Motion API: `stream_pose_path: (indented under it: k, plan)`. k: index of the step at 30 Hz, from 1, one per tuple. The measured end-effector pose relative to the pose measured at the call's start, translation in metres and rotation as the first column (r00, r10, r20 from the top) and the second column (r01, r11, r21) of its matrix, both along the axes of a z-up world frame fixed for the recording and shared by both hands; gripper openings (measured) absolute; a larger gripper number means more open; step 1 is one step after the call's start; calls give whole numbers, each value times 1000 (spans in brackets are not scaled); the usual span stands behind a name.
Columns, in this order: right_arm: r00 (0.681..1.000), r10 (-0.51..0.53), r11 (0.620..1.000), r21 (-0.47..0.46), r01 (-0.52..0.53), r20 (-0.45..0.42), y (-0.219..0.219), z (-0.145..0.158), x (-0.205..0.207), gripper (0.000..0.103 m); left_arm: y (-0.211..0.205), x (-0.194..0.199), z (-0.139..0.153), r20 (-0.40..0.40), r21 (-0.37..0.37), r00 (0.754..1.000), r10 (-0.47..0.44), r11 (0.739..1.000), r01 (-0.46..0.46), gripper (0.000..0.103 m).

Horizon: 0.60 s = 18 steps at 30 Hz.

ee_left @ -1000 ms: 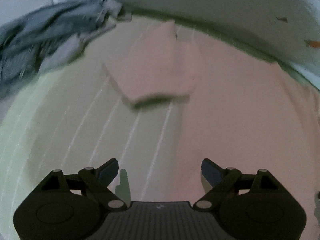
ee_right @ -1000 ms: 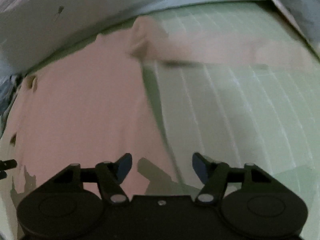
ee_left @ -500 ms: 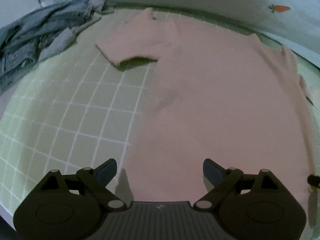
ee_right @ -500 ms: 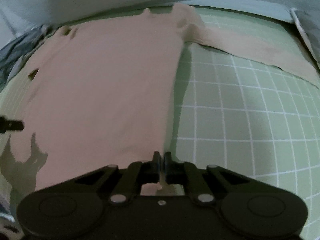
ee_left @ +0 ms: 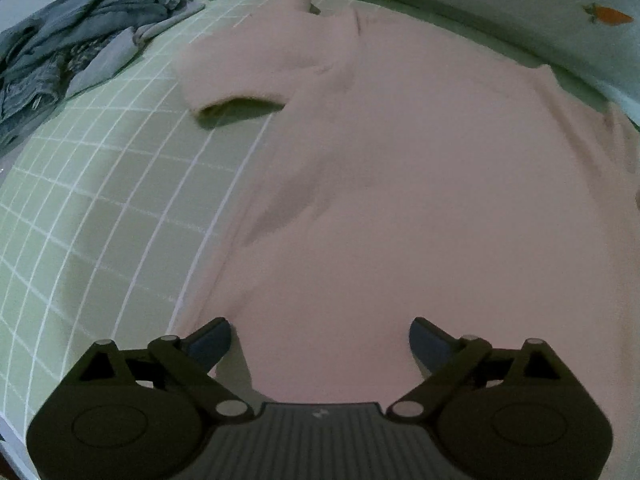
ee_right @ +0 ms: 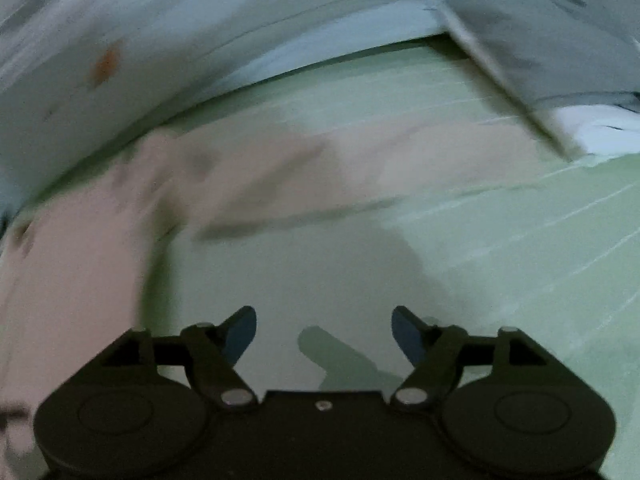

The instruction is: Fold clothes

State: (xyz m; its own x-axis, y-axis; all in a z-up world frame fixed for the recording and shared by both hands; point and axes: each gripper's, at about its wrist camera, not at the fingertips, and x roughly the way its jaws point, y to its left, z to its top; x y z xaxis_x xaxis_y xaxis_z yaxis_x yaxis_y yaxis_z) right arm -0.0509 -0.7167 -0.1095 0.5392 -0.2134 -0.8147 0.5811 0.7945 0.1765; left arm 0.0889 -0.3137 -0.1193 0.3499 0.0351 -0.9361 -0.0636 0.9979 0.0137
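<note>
Here the pink shirt (ee_left: 400, 184) lies spread flat on the green gridded mat (ee_left: 100, 200), the left tool (ee_left: 320, 336) gaping wide above its hem, the right tool (ee_right: 324, 328), jaws just reopened and empty, over bare mat.

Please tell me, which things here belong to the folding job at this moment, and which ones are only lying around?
Belonging to the job:
- pink shirt, spread flat on the green grid mat
- left gripper, jaws open over the shirt's hem
- right gripper, jaws just opened, nothing between them

Only lying around:
- heap of denim and grey clothes at the mat's far left corner
- carrot-print sheet behind
</note>
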Motion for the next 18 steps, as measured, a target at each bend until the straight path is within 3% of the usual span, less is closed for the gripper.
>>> stream_pose_path:
  k: [3,7,9,12,17,18]
  plan:
    - [989,-150,988,-26,150,-5,-55,-4,15,77,-7,13,-2,-12,5,1000,16,1000,-16,102]
    - [947,-321,946,-57,319,-19,-120,-14,25,81,-12,18,-2,-30,16,999,25,1000,-24,103]
    - [935,-353,934,-73,351,-24,-139,-20,26,84,-11,19,-4,-34,10,999,30,1000,-29,103]
    - [943,-332,937,-123,328,-17,-148,-24,26,81,-13,18,-2,-43,5,998,39,999,-39,103]
    - [973,-230,960,-162,227,3,-135,-21,19,11,-14,17,-2,-44,5,998,50,999,-50,103]
    - [974,-226,962,-156,224,4,-132,-20,14,10,-15,16,-2,-42,5,998,51,999,-51,103]
